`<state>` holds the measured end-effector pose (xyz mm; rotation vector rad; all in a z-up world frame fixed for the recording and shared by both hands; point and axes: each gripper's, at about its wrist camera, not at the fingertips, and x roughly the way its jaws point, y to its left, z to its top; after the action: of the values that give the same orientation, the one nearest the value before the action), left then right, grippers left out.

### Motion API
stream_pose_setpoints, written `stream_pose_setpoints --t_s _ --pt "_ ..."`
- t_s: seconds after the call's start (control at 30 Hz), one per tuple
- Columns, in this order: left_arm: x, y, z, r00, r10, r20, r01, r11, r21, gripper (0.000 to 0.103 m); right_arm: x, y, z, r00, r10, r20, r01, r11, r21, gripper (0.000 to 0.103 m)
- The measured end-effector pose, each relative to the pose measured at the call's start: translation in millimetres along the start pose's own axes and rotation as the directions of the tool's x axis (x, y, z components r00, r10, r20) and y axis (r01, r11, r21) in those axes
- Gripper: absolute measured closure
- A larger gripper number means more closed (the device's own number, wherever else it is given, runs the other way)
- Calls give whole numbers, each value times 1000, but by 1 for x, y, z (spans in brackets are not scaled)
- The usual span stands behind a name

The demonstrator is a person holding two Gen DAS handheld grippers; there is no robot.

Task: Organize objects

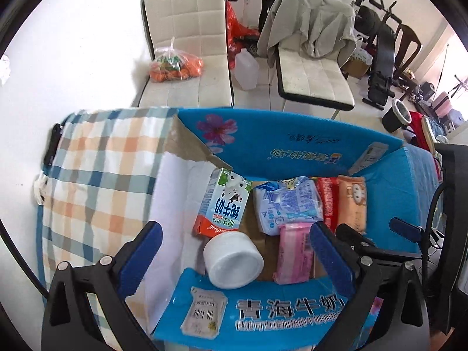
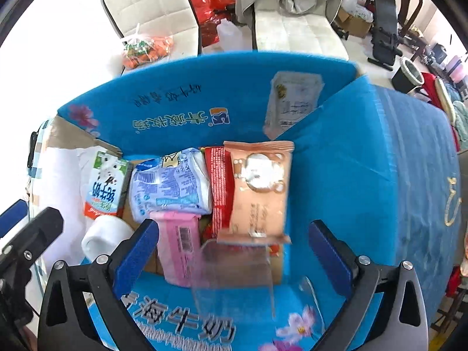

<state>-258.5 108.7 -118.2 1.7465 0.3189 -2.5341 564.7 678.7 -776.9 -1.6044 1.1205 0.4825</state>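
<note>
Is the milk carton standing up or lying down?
Lying down. The milk carton rests flat on the blue box's floor, printed face up.

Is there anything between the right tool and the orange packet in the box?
Yes. A clear plastic piece sits between the open right tool and the orange bear-print packet, at the blue cardboard box's near edge; blurred, so its contact is unclear.

Blue carton [image 1: 292, 134] with pink flower, pink packet [image 1: 294, 254], white jar [image 1: 234, 259], orange-blue checked cloth [image 1: 102, 161]
</note>
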Motion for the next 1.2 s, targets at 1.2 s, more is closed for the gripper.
stream_pose_setpoints --t_s 1.2 --pt "-211 -11 -146 997 6 73 -8 999 33 0 -252 -17 -239 988 98 120 -83 989 -125 0"
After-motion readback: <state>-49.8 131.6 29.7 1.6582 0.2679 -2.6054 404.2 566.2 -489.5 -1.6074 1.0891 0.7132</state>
